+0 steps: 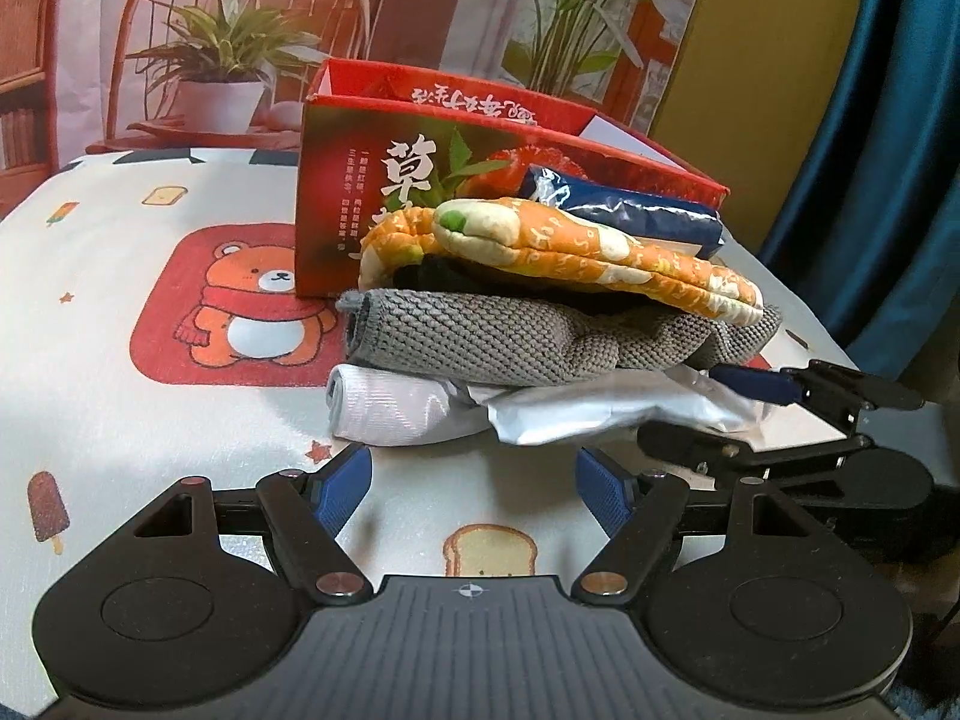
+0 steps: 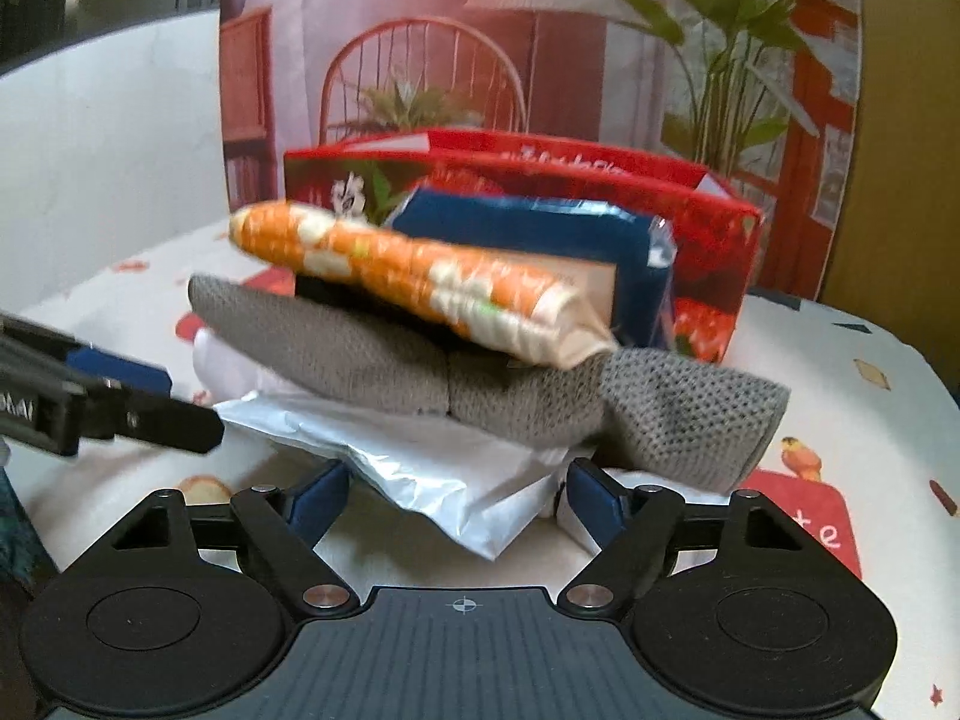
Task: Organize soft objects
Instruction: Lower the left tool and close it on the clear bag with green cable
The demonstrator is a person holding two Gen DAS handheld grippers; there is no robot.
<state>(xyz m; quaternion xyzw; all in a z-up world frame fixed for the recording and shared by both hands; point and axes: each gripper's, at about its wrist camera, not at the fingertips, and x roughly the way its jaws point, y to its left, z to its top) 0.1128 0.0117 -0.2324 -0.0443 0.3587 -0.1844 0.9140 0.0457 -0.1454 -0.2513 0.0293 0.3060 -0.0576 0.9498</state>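
Printed cloth with bears, toast slices and ice lollies covers my table (image 1: 120, 276), which carries everything described below. Red cardboard box (image 1: 384, 192), open at the top and printed with strawberries and Chinese characters, stands toward the far edge of the table, before a backdrop (image 1: 240, 30) picturing a chair and potted plants. Directly in front of the box lies the pile of soft objects, stacked from the bottom up as follows. White folded cloth (image 1: 384, 408) and a silvery-white plastic packet (image 1: 606, 414) rest on the table. Grey knitted cloth (image 1: 480, 336), folded, lies across both. Something black (image 1: 444, 273) is sandwiched above the grey layer; I cannot tell what it is. Orange floral quilted pad (image 1: 576, 252) lies tilted on top, and a dark blue plastic-wrapped pack (image 1: 630, 210) leans between that pad and the box wall. My left tongs (image 1: 474, 483) are apart and hold nothing, pointing at the near side of the pile, just short of the white cloth. My right tongs (image 2: 459, 495) are likewise apart, with a corner of the silvery packet (image 2: 456, 480) lying between the fingers; whether either pad touches it I cannot tell.
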